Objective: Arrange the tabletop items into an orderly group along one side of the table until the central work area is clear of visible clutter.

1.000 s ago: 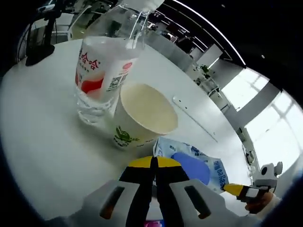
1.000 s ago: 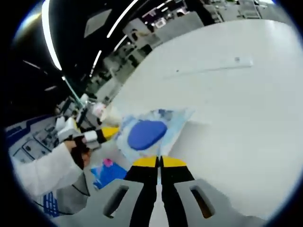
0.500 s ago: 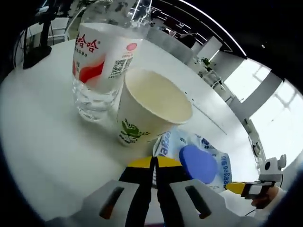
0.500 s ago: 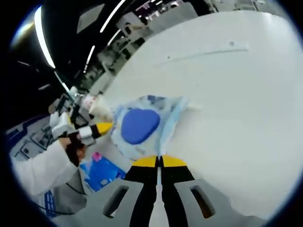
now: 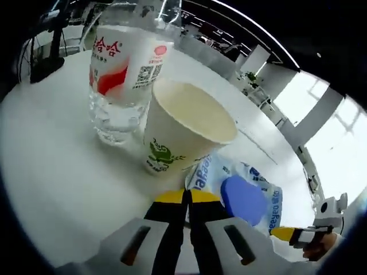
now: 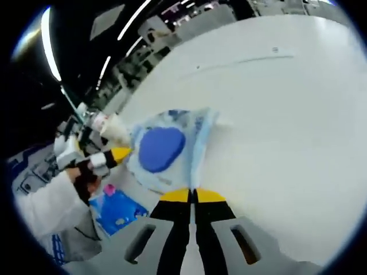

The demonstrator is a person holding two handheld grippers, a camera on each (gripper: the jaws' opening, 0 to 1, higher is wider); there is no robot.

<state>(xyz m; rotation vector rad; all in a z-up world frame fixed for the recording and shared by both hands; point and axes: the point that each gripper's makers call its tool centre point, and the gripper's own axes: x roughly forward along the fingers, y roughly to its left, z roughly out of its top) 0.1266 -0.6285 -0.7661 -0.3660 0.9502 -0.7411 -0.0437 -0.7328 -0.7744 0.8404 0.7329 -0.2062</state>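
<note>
Left gripper view: left gripper (image 5: 187, 197) jaws together, empty, touching wipes pack (image 5: 241, 192); pack abutted paper cup (image 5: 180, 134) — further push risked tipping it against bottle (image 5: 123, 74); right gripper (image 6: 193, 196) likewise pressed together

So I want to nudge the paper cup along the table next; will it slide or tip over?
The paper cup looks empty with its mouth open, so it is probably very light and apt to tip if pushed near the rim. Its base is narrower than its mouth, which adds to that. It stands close against the water bottle, so a push that way may jam it.
</note>
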